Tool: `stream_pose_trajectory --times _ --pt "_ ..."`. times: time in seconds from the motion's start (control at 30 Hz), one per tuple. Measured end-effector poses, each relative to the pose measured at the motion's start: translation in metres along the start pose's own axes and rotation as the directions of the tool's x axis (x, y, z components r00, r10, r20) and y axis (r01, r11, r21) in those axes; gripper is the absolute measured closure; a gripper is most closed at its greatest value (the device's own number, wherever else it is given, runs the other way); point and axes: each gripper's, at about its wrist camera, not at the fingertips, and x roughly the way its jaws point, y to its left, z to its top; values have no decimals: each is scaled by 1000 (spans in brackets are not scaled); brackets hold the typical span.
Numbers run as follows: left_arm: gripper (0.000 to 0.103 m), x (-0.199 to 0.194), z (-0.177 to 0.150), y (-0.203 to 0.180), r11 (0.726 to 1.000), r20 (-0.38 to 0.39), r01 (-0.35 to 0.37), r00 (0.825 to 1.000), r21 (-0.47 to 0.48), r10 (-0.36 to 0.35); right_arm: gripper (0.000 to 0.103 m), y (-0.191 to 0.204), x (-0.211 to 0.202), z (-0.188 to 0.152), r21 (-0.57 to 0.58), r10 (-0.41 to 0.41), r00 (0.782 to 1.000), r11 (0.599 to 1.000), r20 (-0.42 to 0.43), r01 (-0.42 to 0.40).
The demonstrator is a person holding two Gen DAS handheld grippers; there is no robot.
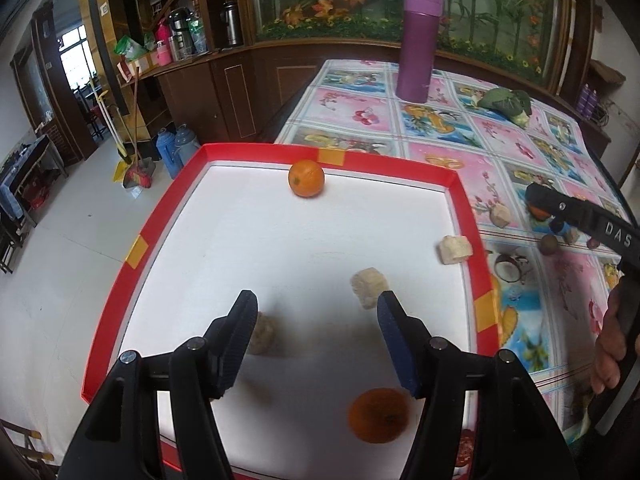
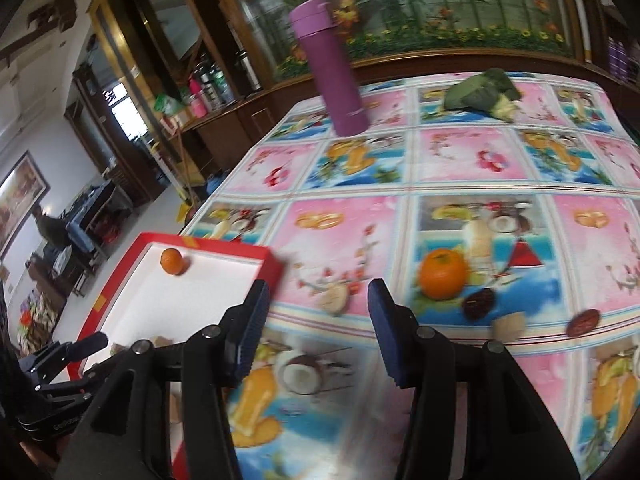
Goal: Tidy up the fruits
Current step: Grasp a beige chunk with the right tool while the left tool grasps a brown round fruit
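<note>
My left gripper [image 1: 318, 306] is open over a red-rimmed white tray [image 1: 132, 248]. In the tray lie one orange [image 1: 306, 179] at the far rim, a second orange [image 1: 378, 415] under my right finger, and three beige chunks [image 1: 370, 283]; one of them sits partly behind my left finger. My right gripper [image 2: 318, 294] is open and empty above the flowered tablecloth. A third orange [image 2: 442, 274] lies ahead and to its right, with a dark date [image 2: 478, 303] beside it. A beige chunk [image 2: 334, 300] lies between the fingertips, farther off.
A tall purple flask [image 2: 336, 68] and a green vegetable [image 2: 480, 92] stand at the table's far side. Another date [image 2: 584, 322] and a beige piece [image 2: 508, 325] lie on the cloth at the right. The tray's corner [image 2: 268, 262] sits left of my right gripper.
</note>
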Motion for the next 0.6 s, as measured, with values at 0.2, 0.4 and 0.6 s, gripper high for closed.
stream_pose_trajectory --times 0.2,0.4,0.6 --pt "41 -9 5 -29 998 16 32 999 56 -33 50 -46 -24 5 52 -62 997 997 41 60" --pt "40 -13 12 -75 984 15 89 996 152 -92 50 -89 -41 1 65 -121 992 991 26 120" --pt "40 -4 15 -123 961 -15 151 988 234 -151 50 -100 -34 -8 11 -114 992 993 -59 115"
